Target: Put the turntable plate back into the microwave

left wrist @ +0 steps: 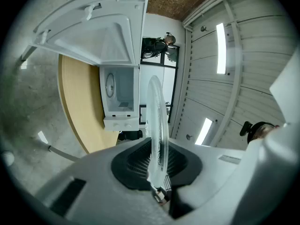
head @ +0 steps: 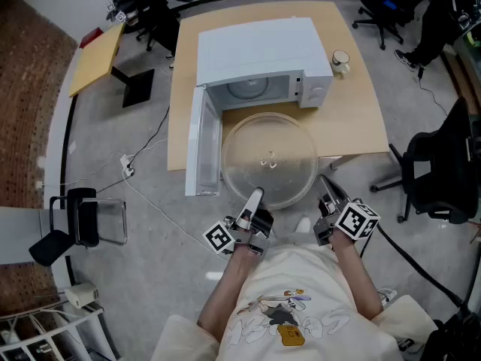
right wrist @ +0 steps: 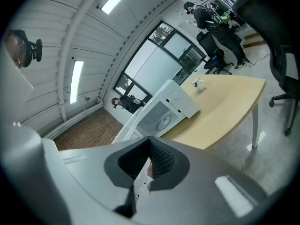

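Wooden table (head: 353,119) on a grey floor (head: 143,224) carries a white microwave (head: 255,47), its door (head: 201,145) swung open to the left. Left gripper (head: 255,198) clamps the near rim of the glass plate (head: 270,160), which lies roughly flat in front of the microwave, over the table's near edge. Right gripper (head: 325,183), jaws pressed together on nothing, hovers just beside the plate's near right rim.
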Demonstrator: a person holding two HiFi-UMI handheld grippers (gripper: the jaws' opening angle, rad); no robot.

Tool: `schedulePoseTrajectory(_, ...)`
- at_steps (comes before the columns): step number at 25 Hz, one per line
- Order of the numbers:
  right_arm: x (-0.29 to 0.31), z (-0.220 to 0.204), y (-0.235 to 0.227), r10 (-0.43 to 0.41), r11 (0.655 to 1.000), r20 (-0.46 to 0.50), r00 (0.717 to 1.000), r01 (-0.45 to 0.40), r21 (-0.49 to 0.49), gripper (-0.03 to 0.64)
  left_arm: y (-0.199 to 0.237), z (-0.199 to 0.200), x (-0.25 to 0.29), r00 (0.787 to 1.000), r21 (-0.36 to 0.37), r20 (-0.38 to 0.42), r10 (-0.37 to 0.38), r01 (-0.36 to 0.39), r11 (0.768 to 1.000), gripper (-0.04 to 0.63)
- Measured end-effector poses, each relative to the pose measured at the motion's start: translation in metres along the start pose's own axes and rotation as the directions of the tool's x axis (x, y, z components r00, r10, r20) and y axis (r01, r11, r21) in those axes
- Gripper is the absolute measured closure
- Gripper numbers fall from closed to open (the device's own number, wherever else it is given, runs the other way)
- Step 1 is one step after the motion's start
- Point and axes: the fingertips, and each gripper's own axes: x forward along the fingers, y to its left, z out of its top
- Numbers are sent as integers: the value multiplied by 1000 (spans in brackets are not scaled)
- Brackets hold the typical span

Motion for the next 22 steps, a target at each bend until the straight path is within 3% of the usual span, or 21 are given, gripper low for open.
schedulePoseTrajectory(16,-7,-8,7,0,999,-34,999,-1,-38,609,-2,-10,0,1000,-2,-31,1,-1,1000,557)
schedulePoseTrajectory(22,-12,-15,3,-51,998,-30,998,50,-50,607,5,-4,7,1000,-2,-12,4,-4,1000,560)
